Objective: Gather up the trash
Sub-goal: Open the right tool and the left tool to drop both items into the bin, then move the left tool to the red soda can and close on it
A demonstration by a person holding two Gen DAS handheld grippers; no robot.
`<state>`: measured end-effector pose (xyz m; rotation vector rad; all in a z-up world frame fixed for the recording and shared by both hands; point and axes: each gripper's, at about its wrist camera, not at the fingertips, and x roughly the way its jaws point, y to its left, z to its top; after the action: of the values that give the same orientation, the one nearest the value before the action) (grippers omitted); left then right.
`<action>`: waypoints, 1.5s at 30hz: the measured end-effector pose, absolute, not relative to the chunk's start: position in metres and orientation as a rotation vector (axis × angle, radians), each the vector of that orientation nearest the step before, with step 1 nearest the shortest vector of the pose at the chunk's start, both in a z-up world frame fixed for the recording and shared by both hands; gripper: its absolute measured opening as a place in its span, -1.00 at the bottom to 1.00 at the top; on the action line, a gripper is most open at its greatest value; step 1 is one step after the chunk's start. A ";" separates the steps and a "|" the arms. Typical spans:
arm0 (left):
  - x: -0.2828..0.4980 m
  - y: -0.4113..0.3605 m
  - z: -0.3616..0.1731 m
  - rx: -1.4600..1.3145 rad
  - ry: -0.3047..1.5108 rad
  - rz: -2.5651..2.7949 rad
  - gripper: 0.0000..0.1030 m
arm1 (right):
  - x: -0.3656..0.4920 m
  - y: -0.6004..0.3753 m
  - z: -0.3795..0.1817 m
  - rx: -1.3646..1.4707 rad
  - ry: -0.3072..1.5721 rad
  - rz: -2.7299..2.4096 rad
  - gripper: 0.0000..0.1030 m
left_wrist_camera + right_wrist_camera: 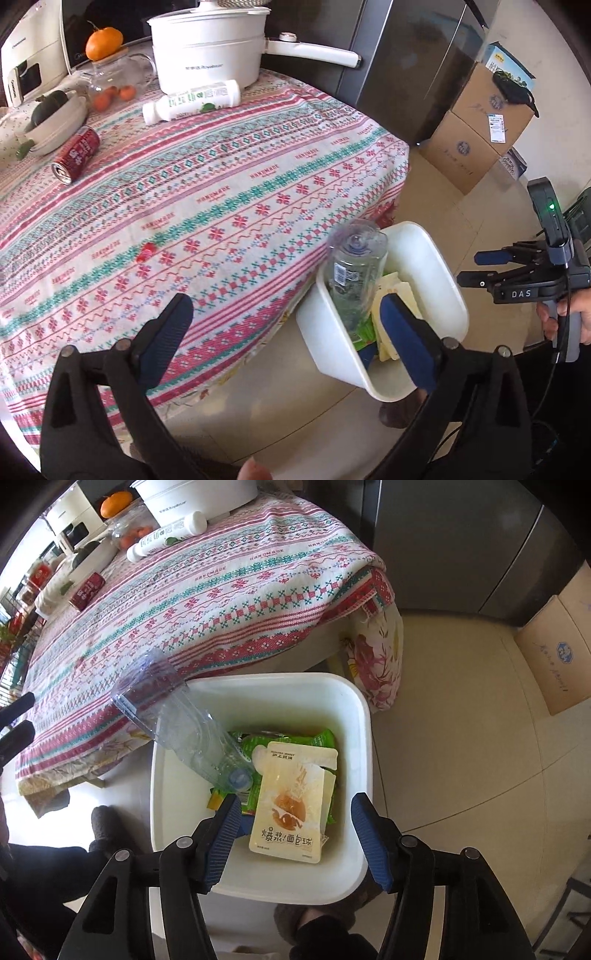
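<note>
A white trash bin (pixel 354 716) stands on the floor by the table corner; it also shows in the left wrist view (pixel 436 280). A clear plastic bottle (pixel 184 723) leans in it neck down, bottom sticking out (pixel 354 273). A yellow snack bag (pixel 291 801) and green wrappers (pixel 317 738) lie inside. My right gripper (pixel 295 834) is open and empty above the bin, also seen in the left wrist view (pixel 469 267). My left gripper (pixel 284 339) is open and empty over the table edge. A red can (pixel 75 155), a white bottle (pixel 192 99) and a small red scrap (pixel 146 253) lie on the table.
A white pot (pixel 210 40), an orange (pixel 103 42) on a glass jar, and a bowl (pixel 51 125) stand at the table's far side. Cardboard boxes (pixel 476 129) sit on the floor by a dark fridge (pixel 406 66). The person's feet (pixel 107 823) are next to the bin.
</note>
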<state>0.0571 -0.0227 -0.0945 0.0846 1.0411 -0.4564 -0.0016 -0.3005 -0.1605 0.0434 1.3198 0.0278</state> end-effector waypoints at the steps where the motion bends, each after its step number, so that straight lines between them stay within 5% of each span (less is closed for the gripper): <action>1: 0.058 -0.020 -0.093 0.091 1.032 -0.445 0.98 | 0.000 -0.299 -0.159 0.038 1.317 0.022 0.25; 15: 0.100 0.062 -0.084 0.156 0.888 -0.137 0.99 | 0.043 -0.248 -0.114 0.035 1.148 0.041 0.46; 34: 0.284 0.151 -0.123 0.212 0.984 -0.070 0.98 | 0.180 -0.104 -0.104 -0.393 1.024 0.396 0.50; 45: 0.335 0.162 -0.152 0.206 1.026 -0.158 0.42 | 0.286 -0.073 -0.121 -0.516 0.918 0.536 0.50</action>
<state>0.3346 0.1620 -0.1523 0.2061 1.0260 -0.1576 0.2855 -0.0735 -0.1213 -0.5165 0.9178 0.5355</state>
